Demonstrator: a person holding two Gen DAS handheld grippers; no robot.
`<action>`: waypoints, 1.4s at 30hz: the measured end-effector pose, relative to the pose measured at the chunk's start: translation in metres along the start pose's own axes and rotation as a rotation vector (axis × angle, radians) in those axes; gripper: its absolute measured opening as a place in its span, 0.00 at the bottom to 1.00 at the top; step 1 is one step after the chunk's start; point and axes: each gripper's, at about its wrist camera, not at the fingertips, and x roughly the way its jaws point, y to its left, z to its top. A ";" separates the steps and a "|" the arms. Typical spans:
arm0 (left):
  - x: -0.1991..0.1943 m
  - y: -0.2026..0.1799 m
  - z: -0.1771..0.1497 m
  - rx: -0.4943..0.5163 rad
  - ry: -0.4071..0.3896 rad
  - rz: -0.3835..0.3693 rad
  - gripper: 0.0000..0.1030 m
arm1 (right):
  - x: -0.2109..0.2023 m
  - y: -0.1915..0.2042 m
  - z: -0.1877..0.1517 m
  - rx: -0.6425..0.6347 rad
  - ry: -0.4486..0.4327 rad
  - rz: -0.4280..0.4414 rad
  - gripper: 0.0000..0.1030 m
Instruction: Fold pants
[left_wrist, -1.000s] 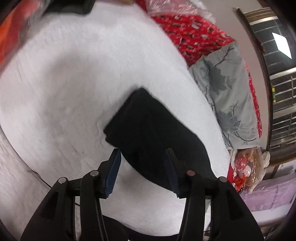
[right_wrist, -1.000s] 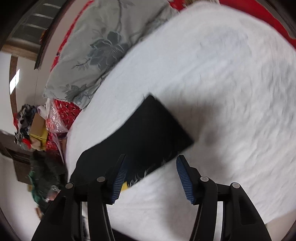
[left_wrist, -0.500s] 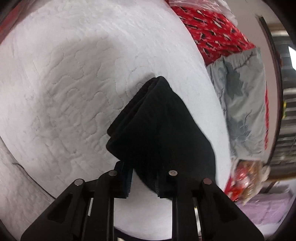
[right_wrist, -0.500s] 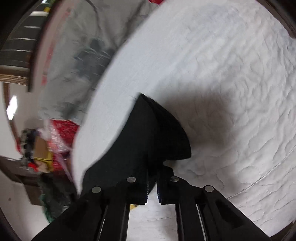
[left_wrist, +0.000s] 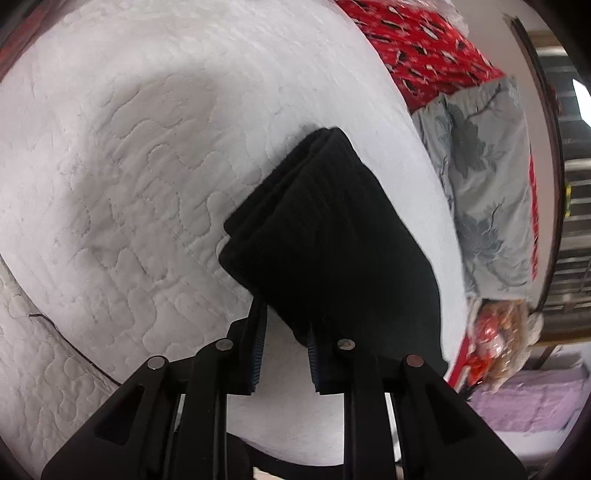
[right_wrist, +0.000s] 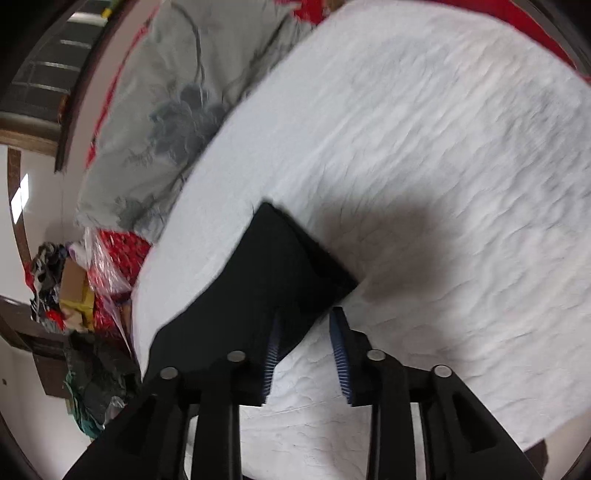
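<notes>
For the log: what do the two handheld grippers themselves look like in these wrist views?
Both look alike. The left gripper and right gripper have matte black angular linkage arms with cut-out slots and round silver pivot pins. Each finger carries a ribbed blue pad on its inner face. No cables, markings, sleeves or hands show.

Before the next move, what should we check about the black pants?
1. Left tool gripping the pants: ok, the folded cloth sits pinched between its fingers.
2. Right tool gripping: not ok, its fingers stand apart with only a corner of the pants between them.
3. Folded layers lined up: ok, the edges stack together in the left view.
4. Room on the bed cover ahead: ok, it is bare white there.
5. Near end of the pants lying flat: cannot tell, the tools hide it.
</notes>
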 end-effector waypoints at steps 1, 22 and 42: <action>0.001 -0.003 -0.001 0.011 0.000 0.017 0.19 | -0.004 -0.002 0.002 -0.003 -0.012 0.000 0.38; -0.004 -0.052 -0.051 0.049 0.016 -0.001 0.20 | 0.004 0.015 0.013 -0.174 0.015 -0.063 0.28; 0.130 -0.228 -0.181 0.137 0.340 -0.089 0.34 | -0.032 -0.003 0.037 -0.203 0.046 -0.022 0.51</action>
